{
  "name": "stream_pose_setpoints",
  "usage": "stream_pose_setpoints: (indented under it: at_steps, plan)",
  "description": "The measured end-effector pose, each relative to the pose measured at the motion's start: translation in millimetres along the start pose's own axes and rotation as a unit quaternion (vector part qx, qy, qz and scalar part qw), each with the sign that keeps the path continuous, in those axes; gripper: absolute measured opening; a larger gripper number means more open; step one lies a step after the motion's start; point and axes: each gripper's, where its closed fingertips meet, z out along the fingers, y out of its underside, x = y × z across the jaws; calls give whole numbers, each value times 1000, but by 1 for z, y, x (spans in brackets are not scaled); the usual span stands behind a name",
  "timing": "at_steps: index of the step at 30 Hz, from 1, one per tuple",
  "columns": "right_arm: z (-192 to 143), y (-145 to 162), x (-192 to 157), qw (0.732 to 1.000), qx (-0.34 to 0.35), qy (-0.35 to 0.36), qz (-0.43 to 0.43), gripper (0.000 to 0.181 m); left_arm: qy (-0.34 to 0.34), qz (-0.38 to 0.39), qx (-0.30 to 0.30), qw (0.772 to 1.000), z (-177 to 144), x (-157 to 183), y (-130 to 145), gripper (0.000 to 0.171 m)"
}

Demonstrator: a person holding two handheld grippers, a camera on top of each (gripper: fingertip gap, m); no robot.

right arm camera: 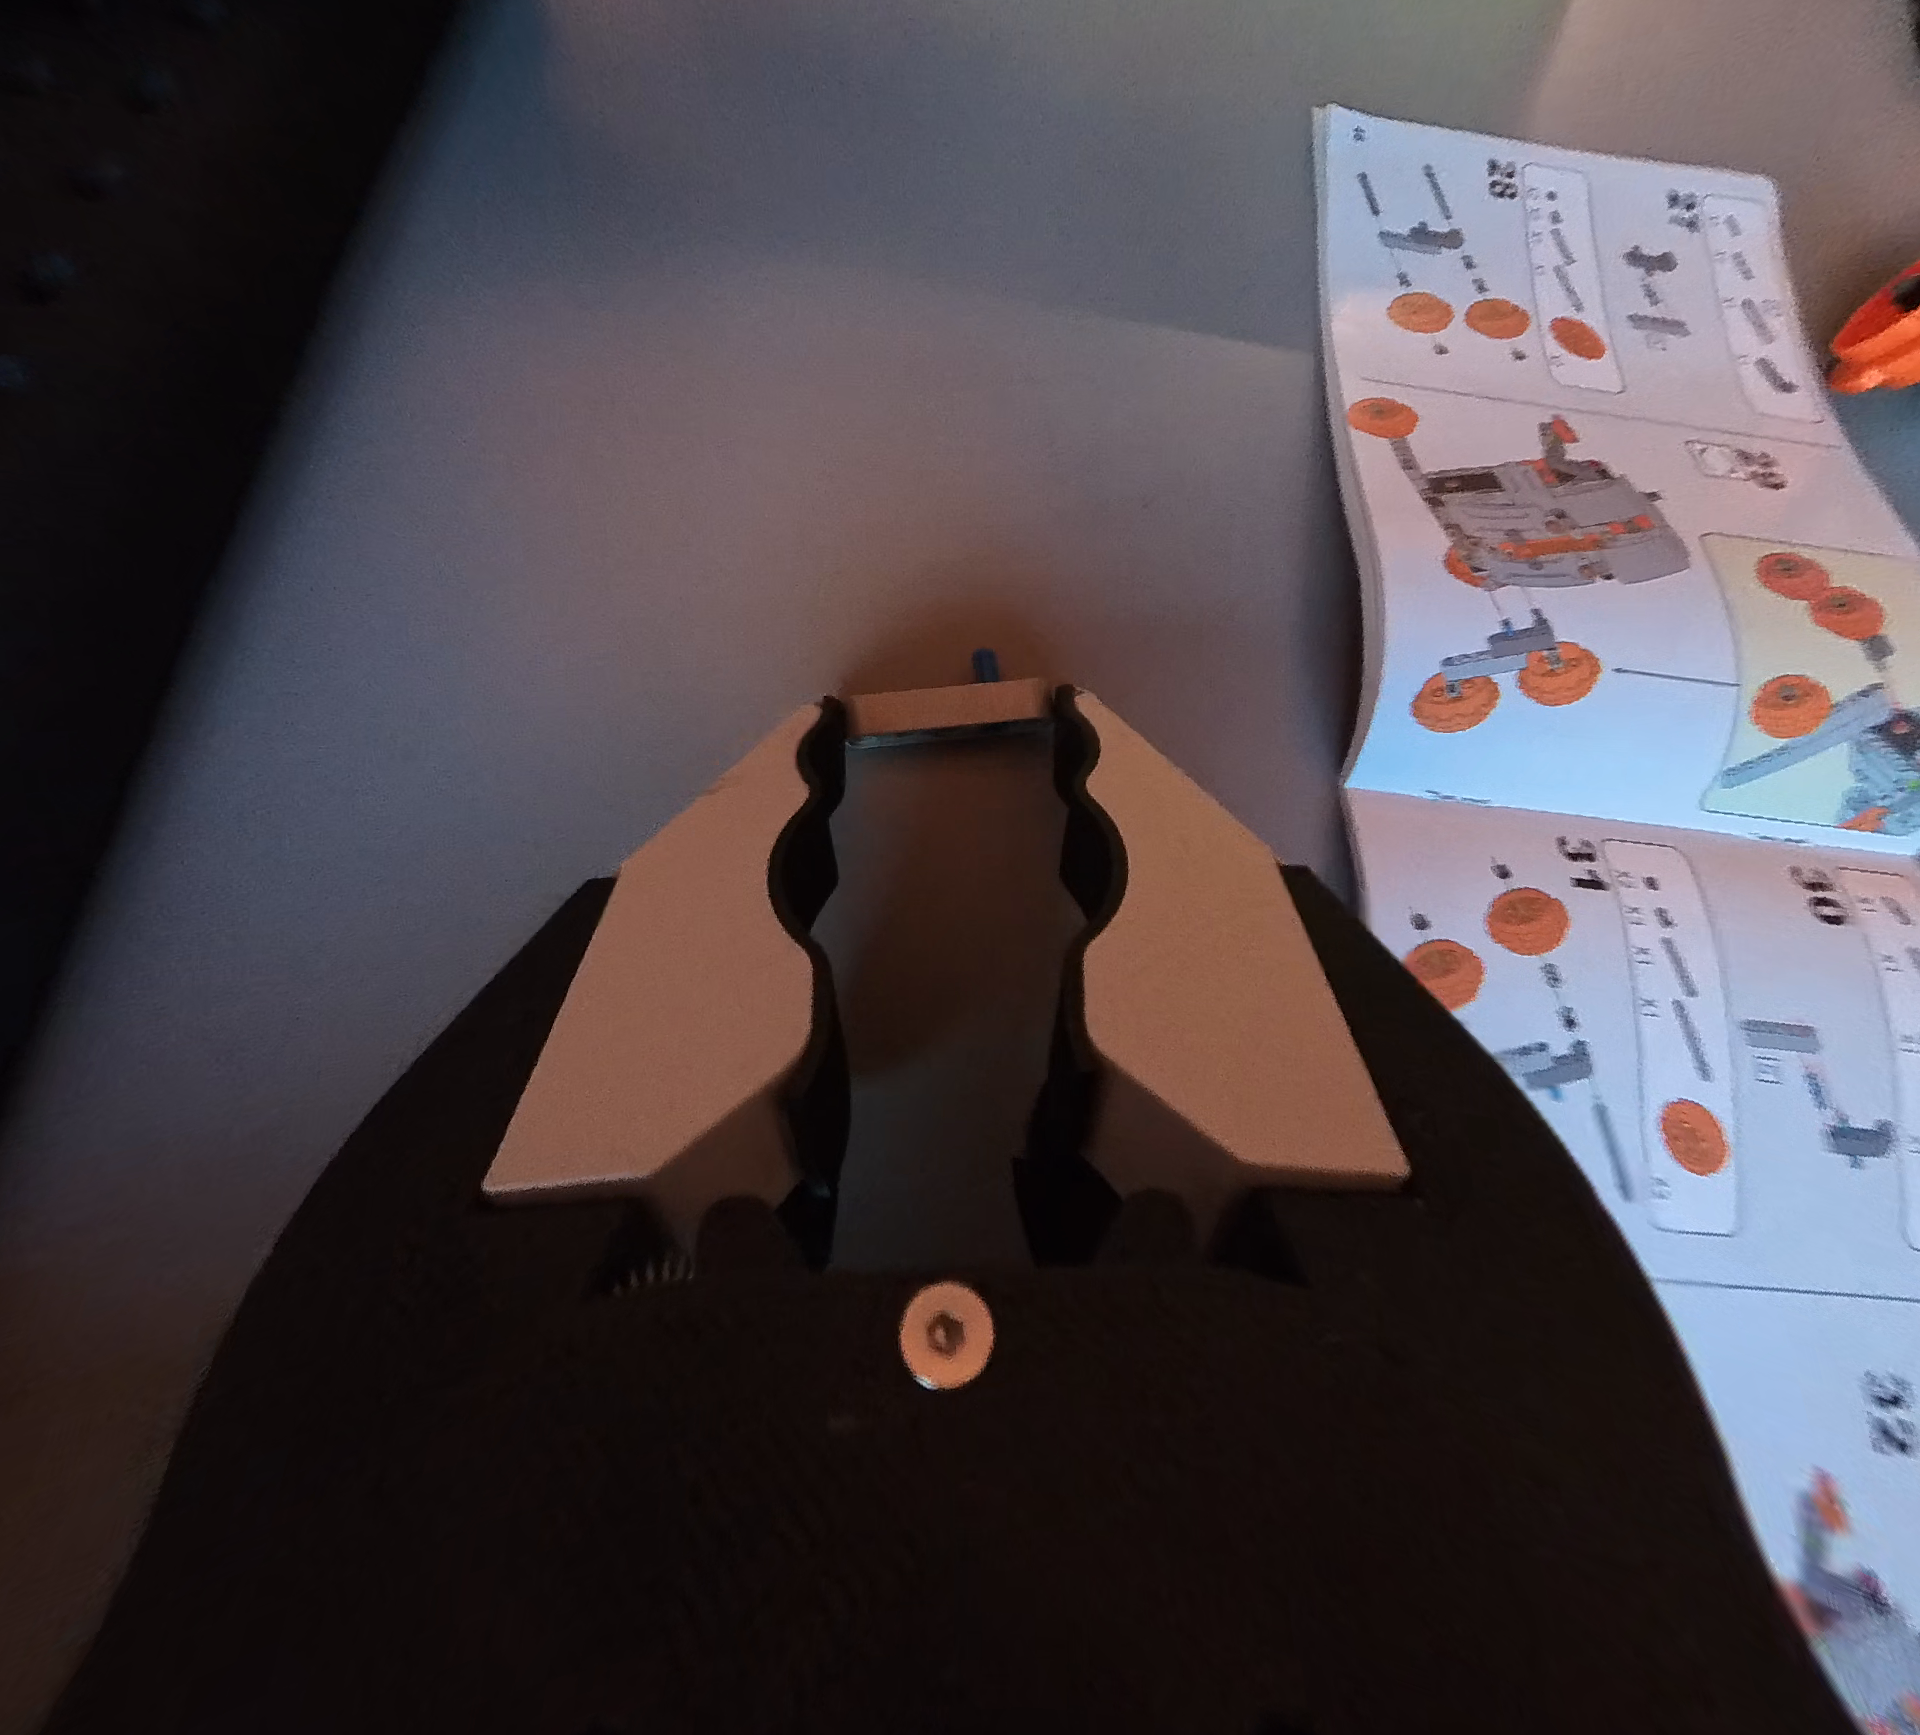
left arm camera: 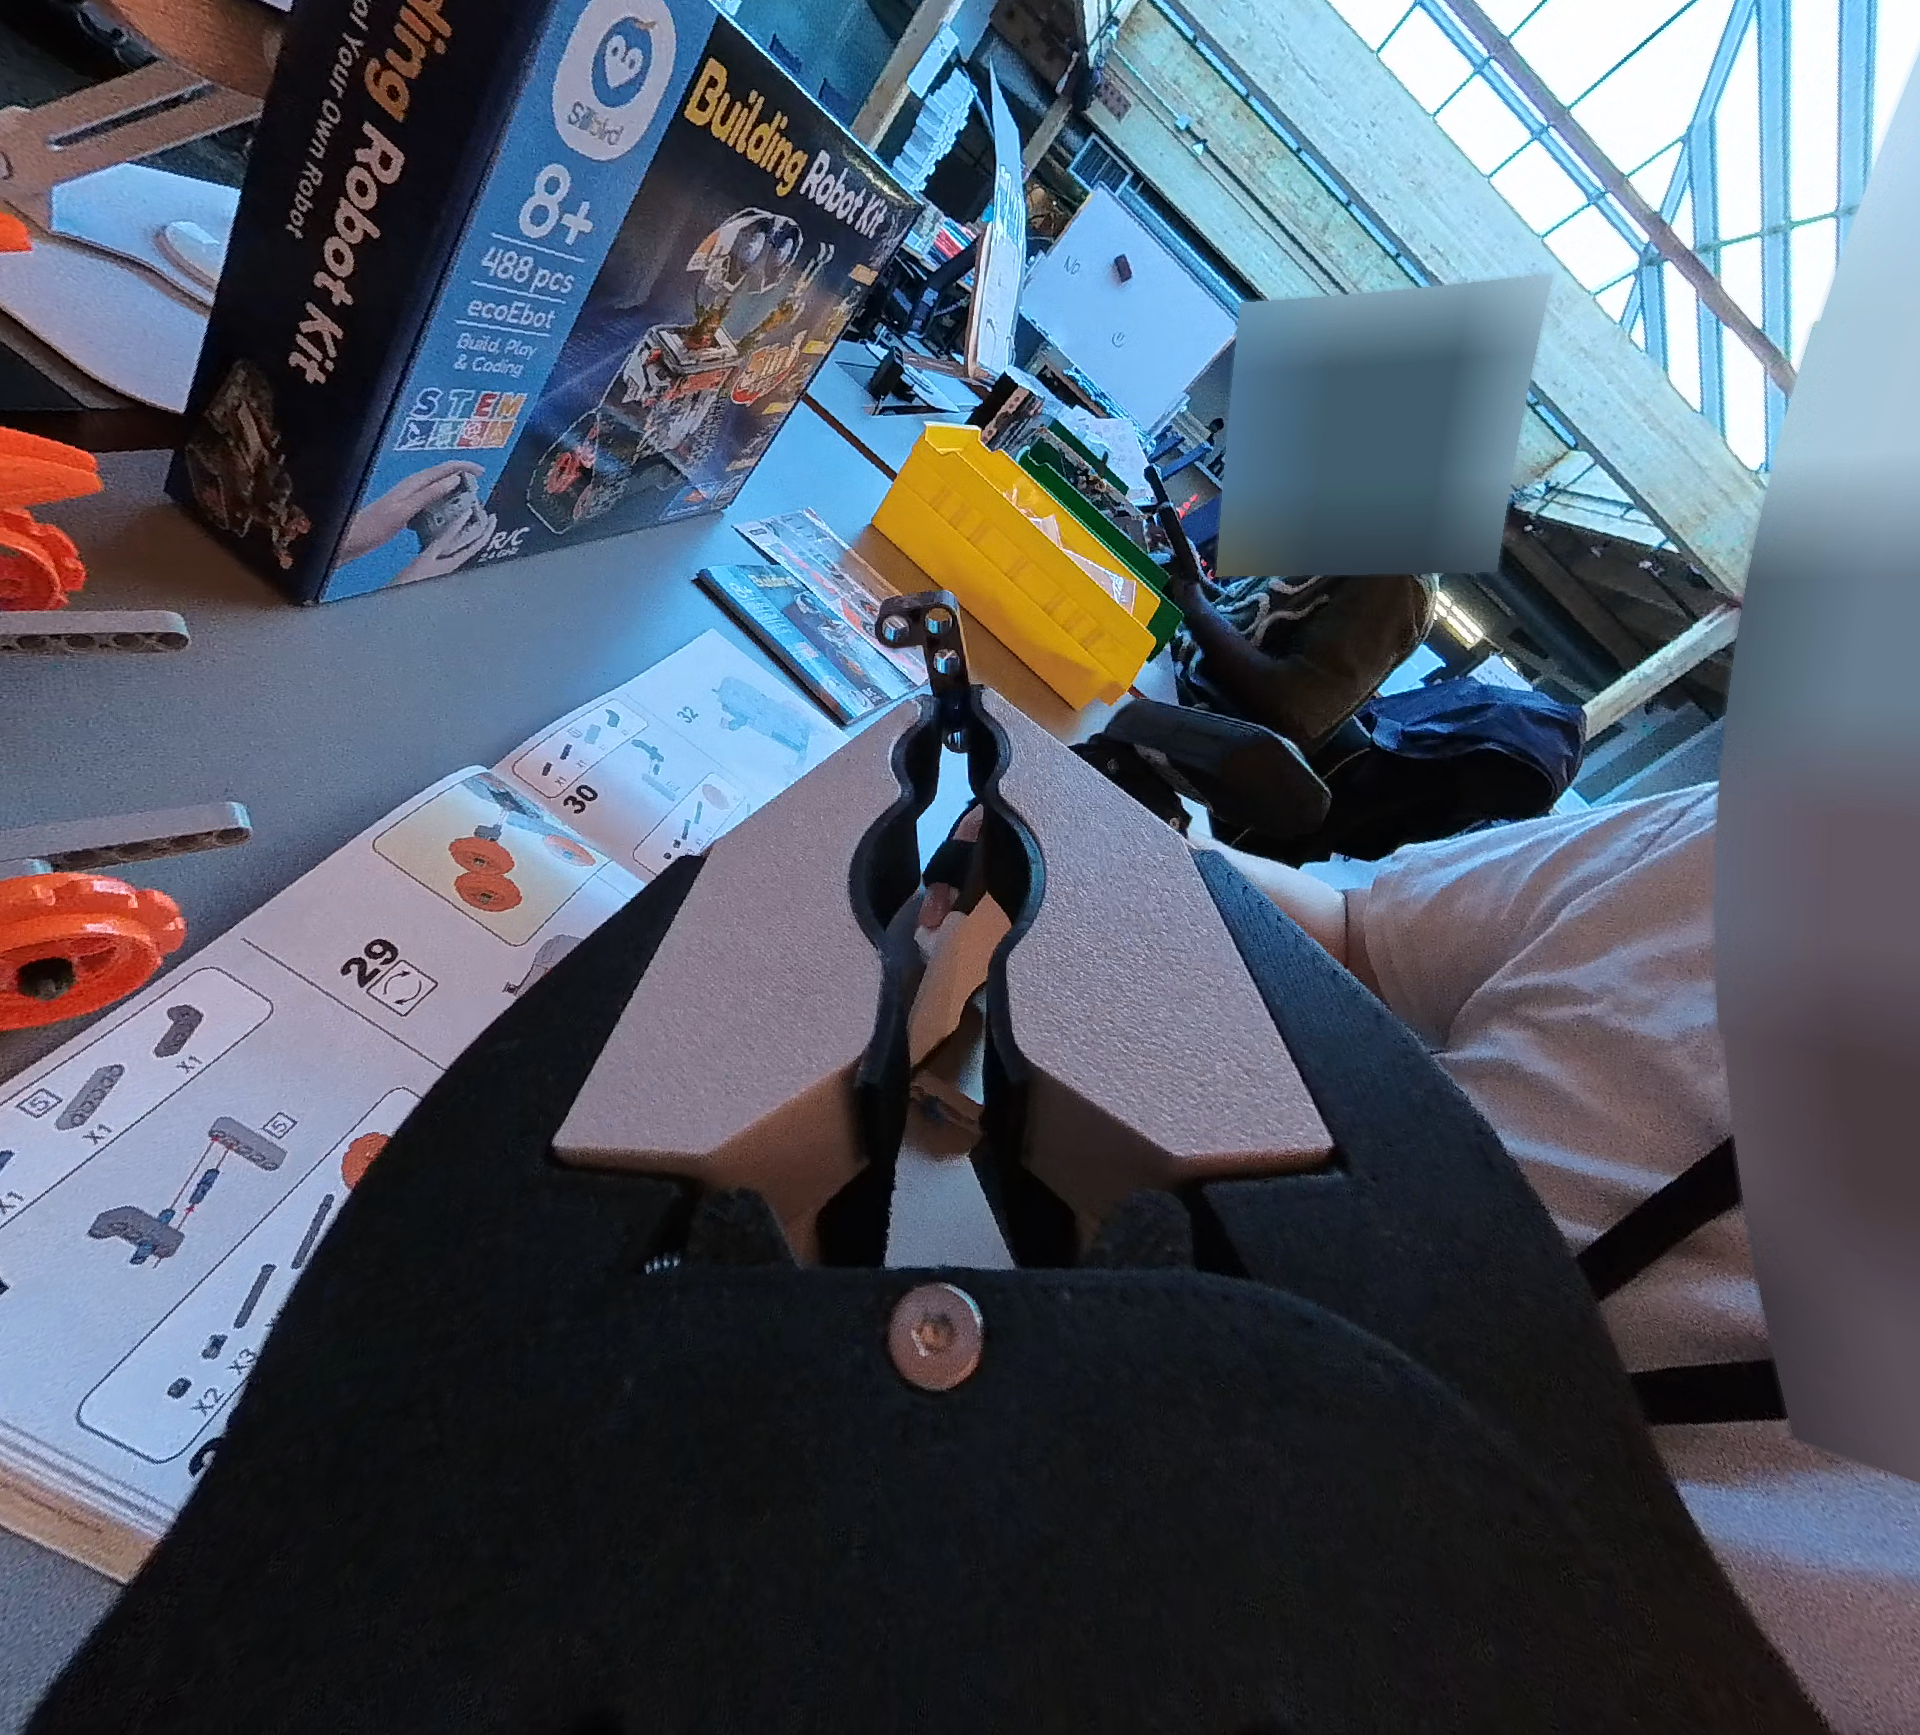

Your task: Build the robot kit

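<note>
My left gripper (left arm camera: 951, 714) is shut on a small dark grey L-shaped beam with holes (left arm camera: 920, 625). It holds the beam in the air above the grey table (left arm camera: 312, 698), and the bent end sticks out past the fingertips. My right gripper (right arm camera: 951, 714) is low over the table (right arm camera: 831, 335). It is shut on a short flat grey beam (right arm camera: 940, 711) held crosswise between its tips. A small blue pin (right arm camera: 981, 659) sticks out beyond the beam. An open instruction booklet (left arm camera: 343, 1010) lies to the left of my left gripper and to the right of my right gripper (right arm camera: 1558, 542).
A tall kit box (left arm camera: 499, 231) stands at the back left. Orange wheels (left arm camera: 73, 947) and grey beams (left arm camera: 114, 828) lie at the left edge. A yellow bin (left arm camera: 1018, 563) and thin booklets (left arm camera: 821, 636) sit behind. A person's white sleeve (left arm camera: 1558, 958) is at the right. A dark object (right arm camera: 156, 335) lies on the left. The tips of one gripper are about 20 centimetres away from the tips of the other.
</note>
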Motion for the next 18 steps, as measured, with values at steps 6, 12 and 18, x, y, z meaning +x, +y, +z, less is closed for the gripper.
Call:
stream_pose_setpoints:
  at_steps: [6,12,18]
  plan:
    - [-19,-22,28,989,34,123,-78,39,2,-2,-1,1000,0,-1,1,2]
    - [-33,-29,44,972,40,198,-120,40,55,-1,15,998,-2,15,-4,1]
    - [-36,-31,47,967,39,215,-132,40,80,8,23,996,-4,24,-7,1]
